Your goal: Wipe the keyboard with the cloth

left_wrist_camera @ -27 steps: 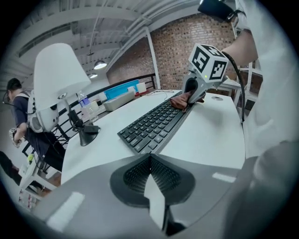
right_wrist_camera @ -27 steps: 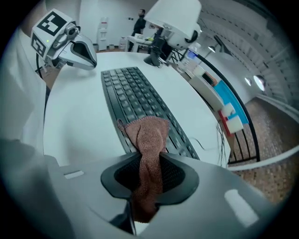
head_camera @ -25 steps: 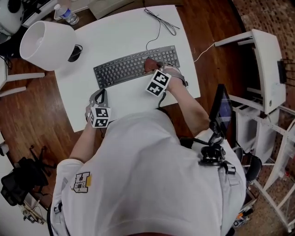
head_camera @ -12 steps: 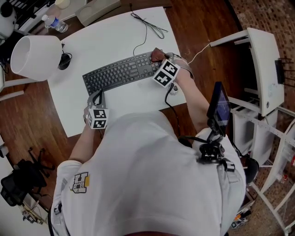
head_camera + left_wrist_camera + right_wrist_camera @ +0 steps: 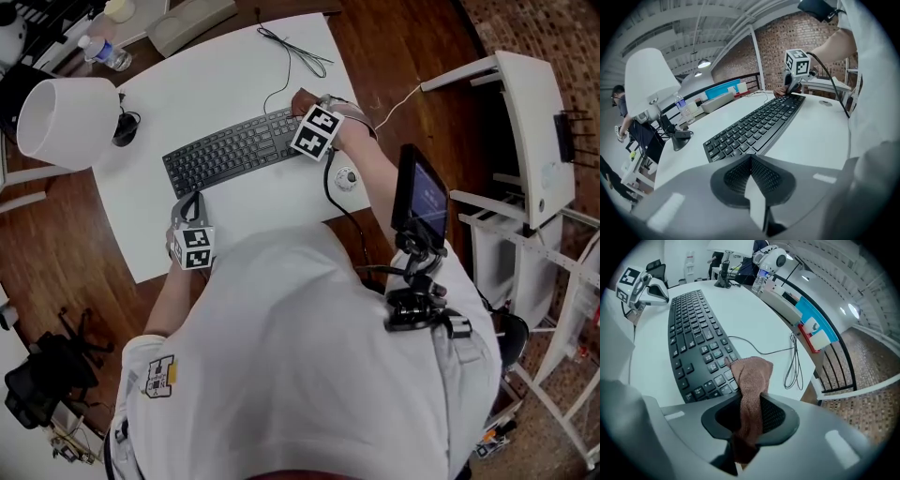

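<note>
Bright even light, fisheye edges, blurred foreground

one keyboard (image 5: 234, 150) and one cloth (image 5: 301, 100). two claws: one left claw (image 5: 751, 158) and one right claw (image 5: 750, 411). two marker cubes, one on the left (image 5: 197, 247) and one on the right (image 5: 316, 132). one table (image 5: 216, 80). one lamp (image 5: 66, 122), with one white shade. one water bottle (image 5: 101, 52). one looped bundle of cable (image 5: 300, 56). one small round thing (image 5: 348, 176) by the table's near edge. one screen (image 5: 424, 197).
</note>
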`<state>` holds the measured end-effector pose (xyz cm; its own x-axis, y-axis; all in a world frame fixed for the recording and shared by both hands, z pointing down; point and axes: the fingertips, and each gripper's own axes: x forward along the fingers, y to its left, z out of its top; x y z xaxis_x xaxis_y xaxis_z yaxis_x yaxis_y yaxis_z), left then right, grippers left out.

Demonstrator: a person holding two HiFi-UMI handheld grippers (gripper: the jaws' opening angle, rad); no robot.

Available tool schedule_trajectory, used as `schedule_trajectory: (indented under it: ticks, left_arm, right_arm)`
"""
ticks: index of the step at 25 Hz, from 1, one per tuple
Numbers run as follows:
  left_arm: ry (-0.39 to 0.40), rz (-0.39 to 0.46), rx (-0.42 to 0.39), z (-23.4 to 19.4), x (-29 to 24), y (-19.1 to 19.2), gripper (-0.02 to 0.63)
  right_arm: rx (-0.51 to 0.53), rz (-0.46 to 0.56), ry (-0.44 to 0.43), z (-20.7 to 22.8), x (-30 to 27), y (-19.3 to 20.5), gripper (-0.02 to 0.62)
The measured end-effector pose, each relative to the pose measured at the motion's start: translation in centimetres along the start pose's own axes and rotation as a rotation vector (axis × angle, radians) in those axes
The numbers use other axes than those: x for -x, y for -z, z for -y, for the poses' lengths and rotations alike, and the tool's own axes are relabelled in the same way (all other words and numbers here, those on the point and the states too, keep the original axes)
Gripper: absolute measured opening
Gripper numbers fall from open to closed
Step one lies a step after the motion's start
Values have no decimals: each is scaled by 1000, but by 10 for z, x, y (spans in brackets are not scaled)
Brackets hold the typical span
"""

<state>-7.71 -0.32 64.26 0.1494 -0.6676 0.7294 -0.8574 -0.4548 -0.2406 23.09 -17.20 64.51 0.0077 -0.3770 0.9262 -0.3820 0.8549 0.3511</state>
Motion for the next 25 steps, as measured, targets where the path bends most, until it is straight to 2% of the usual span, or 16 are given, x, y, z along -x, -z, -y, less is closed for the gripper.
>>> schedule_trajectory:
  ticks: [10,13,16,21,25]
  left_arm:
    - [71,37,-35,9,-2,5,-2]
    - [84,39,-41,14,-1,7,-2]
    - [81,36,-33,16,2,9,-2]
    - [41,18,-6,7,7,12,-2]
    - [11,1,31,0,14,17,-2]
  right_arm:
    - [-36,-79,-109,-95,35,63,89]
    - [-18,-90,-128,-107,38,68,89]
    - [5,-50,-92,-84,39,49,89]
    - [66,20,-21,-16,24,-18,89]
    - [129,-8,-56,-7,1,-46,89]
